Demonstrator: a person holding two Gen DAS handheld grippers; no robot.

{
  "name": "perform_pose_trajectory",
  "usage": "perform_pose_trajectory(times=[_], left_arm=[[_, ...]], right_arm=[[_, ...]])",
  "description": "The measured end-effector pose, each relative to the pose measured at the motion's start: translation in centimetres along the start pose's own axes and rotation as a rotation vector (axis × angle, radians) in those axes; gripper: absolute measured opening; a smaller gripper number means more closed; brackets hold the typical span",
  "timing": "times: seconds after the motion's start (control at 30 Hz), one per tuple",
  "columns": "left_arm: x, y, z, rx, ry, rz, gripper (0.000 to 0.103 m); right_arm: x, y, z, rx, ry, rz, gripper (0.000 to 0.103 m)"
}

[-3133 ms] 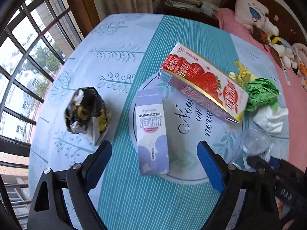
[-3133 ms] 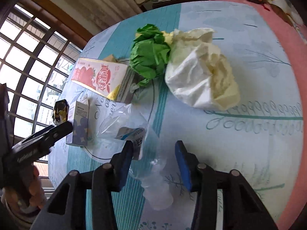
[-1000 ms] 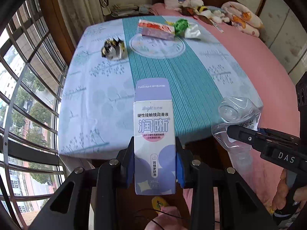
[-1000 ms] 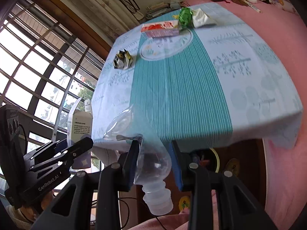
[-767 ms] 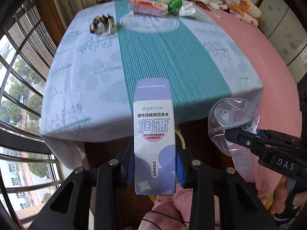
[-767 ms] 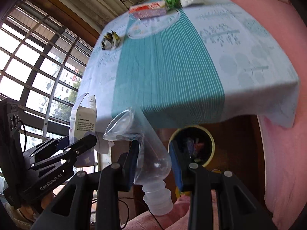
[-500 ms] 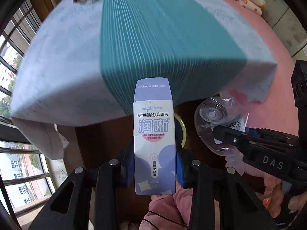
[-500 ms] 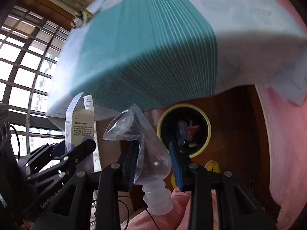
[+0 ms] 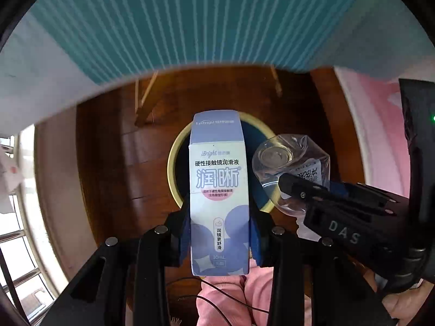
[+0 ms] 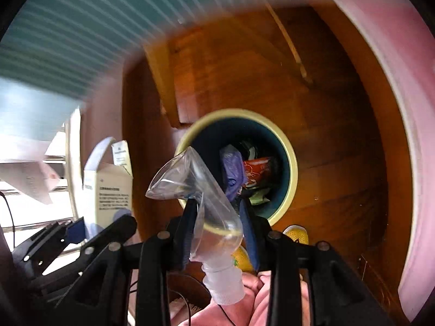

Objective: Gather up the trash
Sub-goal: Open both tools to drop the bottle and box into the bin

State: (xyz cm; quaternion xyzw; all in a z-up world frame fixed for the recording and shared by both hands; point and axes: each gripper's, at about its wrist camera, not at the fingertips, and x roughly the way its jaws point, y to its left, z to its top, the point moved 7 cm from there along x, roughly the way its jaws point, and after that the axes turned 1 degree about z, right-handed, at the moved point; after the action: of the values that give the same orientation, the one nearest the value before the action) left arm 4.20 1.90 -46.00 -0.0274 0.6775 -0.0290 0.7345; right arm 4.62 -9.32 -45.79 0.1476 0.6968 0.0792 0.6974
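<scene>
My left gripper (image 9: 219, 231) is shut on a small purple and white carton (image 9: 218, 190), held upright over a round bin with a yellow rim (image 9: 174, 163). My right gripper (image 10: 217, 212) is shut on a crushed clear plastic bottle (image 10: 201, 190), cap end toward the camera, just above the same bin (image 10: 292, 174). The bin holds several wrappers, one purple, one red. In the left wrist view the bottle (image 9: 288, 160) and right gripper (image 9: 312, 193) sit to the right of the carton. In the right wrist view the carton (image 10: 108, 187) and left gripper (image 10: 89, 233) are at the left.
The teal striped tablecloth (image 9: 190, 21) hangs overhead at the top of both views. Dark wooden floor (image 10: 339, 149) surrounds the bin, with a table leg (image 9: 144, 100) behind it. A pink bedcover (image 10: 407, 108) lies to the right. The person's pink trousers (image 9: 225, 301) are below.
Both grippers have dropped from above the table to below its edge, still holding the carton and bottle. The bin has come into view and now sits right under them.
</scene>
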Motion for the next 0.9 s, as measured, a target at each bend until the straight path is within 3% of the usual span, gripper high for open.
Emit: perform_pose_trajectory(times=[0.3,0.37,0.43,0.53,0.6,0.73,0.9], left_arm=[[4.0,-0.2,-0.3,0.003,-0.008,0.036,0.035],[4.2,0.3,0.0,-0.002,-0.007,0.047,0.043],[4.2,0.6,-0.1,-0.008,-0.012,0.060,0.057],[4.2,1.1,0.0,-0.020,-0.014,0.055,0.069],[4.3,1.3,-0.1,-0.024,0.005,0.050,0.081],[4.4,2.0,0.2,-0.027,0.002,0.062,0.088],[3.4,2.3,0.3,-0.016,-0.022,0.075,0.088]], right_arm=[[5.4,-2.1,-0.1,0.051,0.048,-0.007,0.033],[5.8,-1.9,0.1,0.059,0.051,-0.012,0.033],[6.1,-2.1,0.5,0.068,0.052,-0.020,0.034],[6.2,-2.3,0.7,0.076,0.053,-0.038,0.042],[6.3,-2.5,0.8,0.083,0.064,-0.038,0.062],[5.9,-2.3,0.9,0.083,0.052,-0.051,0.068],[5.0,-2.2,1.1,0.081,0.019,-0.071,0.071]])
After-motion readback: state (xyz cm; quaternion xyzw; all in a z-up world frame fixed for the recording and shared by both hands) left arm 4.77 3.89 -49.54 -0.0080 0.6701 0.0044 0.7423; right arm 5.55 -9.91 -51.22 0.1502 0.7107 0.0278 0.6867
